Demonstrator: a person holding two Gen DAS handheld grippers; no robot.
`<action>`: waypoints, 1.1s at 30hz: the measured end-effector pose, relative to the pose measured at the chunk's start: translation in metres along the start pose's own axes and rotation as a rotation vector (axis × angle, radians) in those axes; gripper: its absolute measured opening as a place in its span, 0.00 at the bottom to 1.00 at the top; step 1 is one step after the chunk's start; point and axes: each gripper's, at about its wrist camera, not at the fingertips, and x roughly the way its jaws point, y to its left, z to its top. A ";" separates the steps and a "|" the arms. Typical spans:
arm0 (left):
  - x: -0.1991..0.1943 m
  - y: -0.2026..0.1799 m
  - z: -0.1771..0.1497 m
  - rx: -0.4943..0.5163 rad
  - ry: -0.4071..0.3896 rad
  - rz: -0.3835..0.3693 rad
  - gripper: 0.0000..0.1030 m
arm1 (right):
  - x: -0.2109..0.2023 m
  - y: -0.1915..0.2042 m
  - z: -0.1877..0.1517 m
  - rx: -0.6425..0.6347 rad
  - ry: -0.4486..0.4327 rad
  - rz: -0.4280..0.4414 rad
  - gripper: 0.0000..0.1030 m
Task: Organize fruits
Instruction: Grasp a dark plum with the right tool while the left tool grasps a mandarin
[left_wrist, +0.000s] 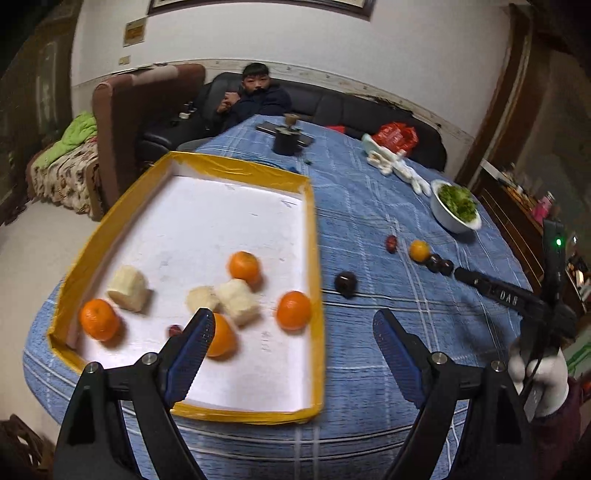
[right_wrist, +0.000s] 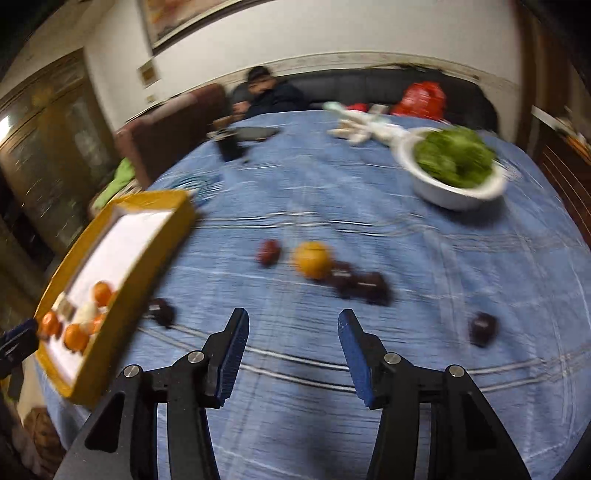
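While both tilt down over the table, left hand-held gripper (left_wrist: 293, 321) and right hand-held gripper (right_wrist: 293, 321) gape empty.

A home living room

Dark sofa (left_wrist: 369, 107) at 12 o'clock with a person (left_wrist: 258, 99) seated, brown armchair (left_wrist: 140, 107) at 10, framed picture (left_wrist: 258, 5) above, blue-clothed worktop (left_wrist: 369, 206) centre.

Oranges (left_wrist: 243, 265): five. Dark plums (left_wrist: 345, 284): five. Banana pieces (left_wrist: 127, 288): three.
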 end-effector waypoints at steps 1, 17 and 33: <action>0.002 -0.005 -0.001 0.012 0.007 -0.006 0.84 | -0.002 -0.009 0.001 0.015 -0.005 -0.010 0.53; 0.028 -0.068 -0.011 0.167 0.062 0.045 0.84 | 0.005 -0.056 -0.001 0.102 -0.004 -0.025 0.53; 0.048 -0.081 -0.011 0.185 0.123 0.073 0.84 | 0.039 -0.040 0.034 0.071 0.029 0.033 0.53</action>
